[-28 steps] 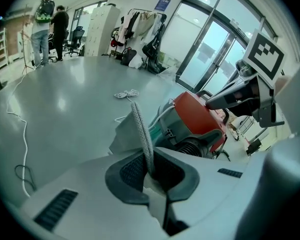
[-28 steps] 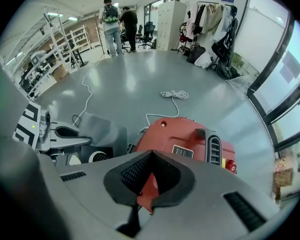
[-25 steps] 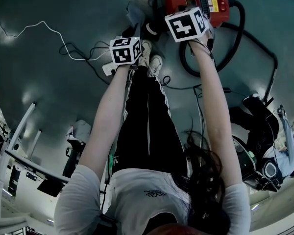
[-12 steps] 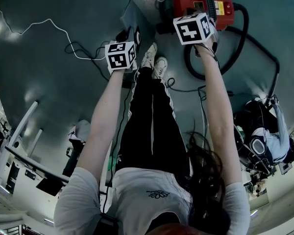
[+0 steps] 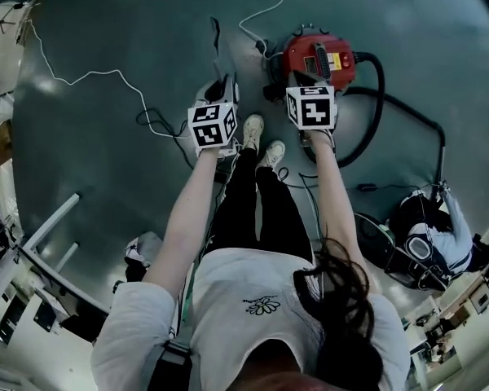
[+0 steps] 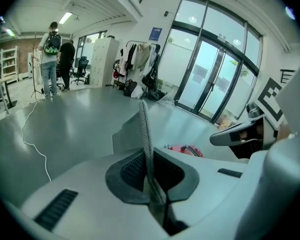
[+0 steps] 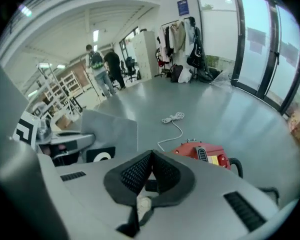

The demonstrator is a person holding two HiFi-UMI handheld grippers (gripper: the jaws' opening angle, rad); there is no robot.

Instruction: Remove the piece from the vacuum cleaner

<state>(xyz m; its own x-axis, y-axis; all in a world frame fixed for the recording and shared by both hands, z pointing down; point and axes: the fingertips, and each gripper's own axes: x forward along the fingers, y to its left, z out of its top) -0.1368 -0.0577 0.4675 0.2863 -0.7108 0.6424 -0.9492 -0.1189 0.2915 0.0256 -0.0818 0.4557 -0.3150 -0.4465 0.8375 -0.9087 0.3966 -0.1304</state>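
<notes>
As the piece [image 6: 146,129], a flat grey fabric bag w/ a black collar, stands edge-on in the left gripper [image 6: 148,156], we judge it already clear of the vacuum cleaner [image 5: 319,55]. It is held up in the air, well apart from the red body on the floor [image 5: 106,153].

Left jaws: clamped on the bag's lower edge, pads pressing both faces. Right gripper [image 7: 151,156]: jaws together, nothing held, near the left one and above the vac.

The black hose [image 5: 373,112] loops on the floor at the vac's right. A white cable [image 5: 90,76] trails off to the left.

Step in hand, as we judge it: carry the piece away & set it down. Procedure:
- Grip firmly, since thin fabric may slip.
- Hold the bag upright so no dust spills.
- Steer clear of hose, cable & the shoes [image 5: 262,141].
- Bring in the right gripper only if the bag sags.
</notes>
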